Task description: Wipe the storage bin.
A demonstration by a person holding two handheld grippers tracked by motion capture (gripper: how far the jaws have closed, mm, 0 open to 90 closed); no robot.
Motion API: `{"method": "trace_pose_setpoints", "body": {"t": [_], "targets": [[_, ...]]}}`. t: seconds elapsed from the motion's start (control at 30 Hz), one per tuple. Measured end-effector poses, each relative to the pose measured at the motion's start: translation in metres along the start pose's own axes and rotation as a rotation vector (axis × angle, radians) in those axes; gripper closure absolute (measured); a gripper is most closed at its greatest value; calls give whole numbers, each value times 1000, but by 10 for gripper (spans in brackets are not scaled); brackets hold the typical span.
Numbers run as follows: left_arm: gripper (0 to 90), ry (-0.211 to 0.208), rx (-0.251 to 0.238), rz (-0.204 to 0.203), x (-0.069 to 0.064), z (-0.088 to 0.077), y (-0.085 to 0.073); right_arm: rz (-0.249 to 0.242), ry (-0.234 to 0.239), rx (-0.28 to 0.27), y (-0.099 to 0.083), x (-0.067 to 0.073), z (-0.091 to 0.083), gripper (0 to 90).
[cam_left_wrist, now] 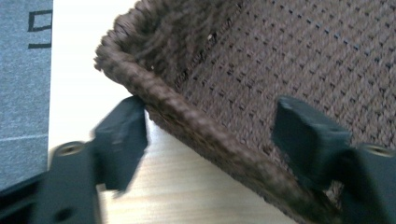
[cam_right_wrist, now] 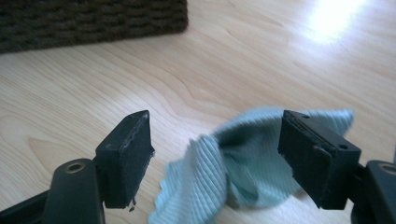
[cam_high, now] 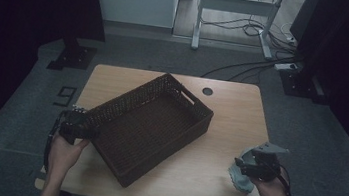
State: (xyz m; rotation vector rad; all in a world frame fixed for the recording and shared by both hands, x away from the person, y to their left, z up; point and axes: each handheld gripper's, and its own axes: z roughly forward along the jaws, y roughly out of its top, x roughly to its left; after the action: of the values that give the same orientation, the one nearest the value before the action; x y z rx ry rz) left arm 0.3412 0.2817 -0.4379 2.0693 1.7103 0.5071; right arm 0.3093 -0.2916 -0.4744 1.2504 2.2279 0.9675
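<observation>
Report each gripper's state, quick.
Left gripper: open, jaws straddling the dark brown woven basket rim.
Right gripper: open over the crumpled light blue cloth.

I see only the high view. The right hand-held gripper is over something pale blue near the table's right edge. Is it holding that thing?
Observer: No. In the right gripper view the right hand-held gripper stands open; the light blue ribbed cloth lies crumpled between the jaws, neither pad pressing it.
Operator: And the left one, at the basket?
Observer: The left hand-held gripper straddles the rim of the dark brown woven basket, one jaw outside, one inside.
Operator: Is it clamped?
Observer: No, there is a gap on the inner side.
</observation>
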Motion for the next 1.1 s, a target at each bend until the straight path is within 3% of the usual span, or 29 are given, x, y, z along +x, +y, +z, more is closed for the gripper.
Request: {"method": "trace_pose_setpoints", "body": {"t": [0.13,0.3,0.7,1.1], "targets": [[363,21,0,26,-3,0,0,-19,24,-12,9,8,4,261],[368,14,2,43,-1,1,1,-32,53,-18,17,15,10,263],[380,-15,-12,44,13,5,5,-51,114,-21,33,25,31,268],[442,9,-17,50,18,10,15,-57,170,-25,44,28,50,257]]}}
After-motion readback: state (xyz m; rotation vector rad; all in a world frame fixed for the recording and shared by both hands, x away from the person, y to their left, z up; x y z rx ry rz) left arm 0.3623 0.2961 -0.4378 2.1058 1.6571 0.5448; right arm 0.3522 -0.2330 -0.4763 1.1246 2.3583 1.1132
